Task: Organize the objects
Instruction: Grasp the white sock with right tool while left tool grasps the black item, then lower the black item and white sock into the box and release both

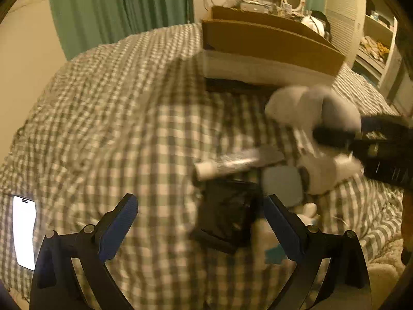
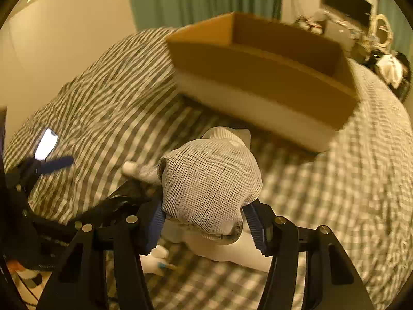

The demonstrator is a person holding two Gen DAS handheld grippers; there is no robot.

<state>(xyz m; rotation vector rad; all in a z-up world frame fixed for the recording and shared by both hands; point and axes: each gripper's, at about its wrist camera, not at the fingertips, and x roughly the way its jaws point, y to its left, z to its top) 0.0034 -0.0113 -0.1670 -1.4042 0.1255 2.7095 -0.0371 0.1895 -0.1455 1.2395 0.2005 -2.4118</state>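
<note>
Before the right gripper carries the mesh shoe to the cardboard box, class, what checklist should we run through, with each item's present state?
1. Right gripper shut on the mesh shoe: ok.
2. Cardboard box open on top: ok.
3. Room inside the box: cannot tell, floor hidden.
4. Path from shoe to box free: ok.
5. Left gripper open, holding nothing: ok.
6. Silver tube out of the way: ok.

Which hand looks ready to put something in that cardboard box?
The right. Its hand-held gripper is shut on the mesh shoe, with the box just ahead. The left hand-held gripper is open, holding nothing.
</note>
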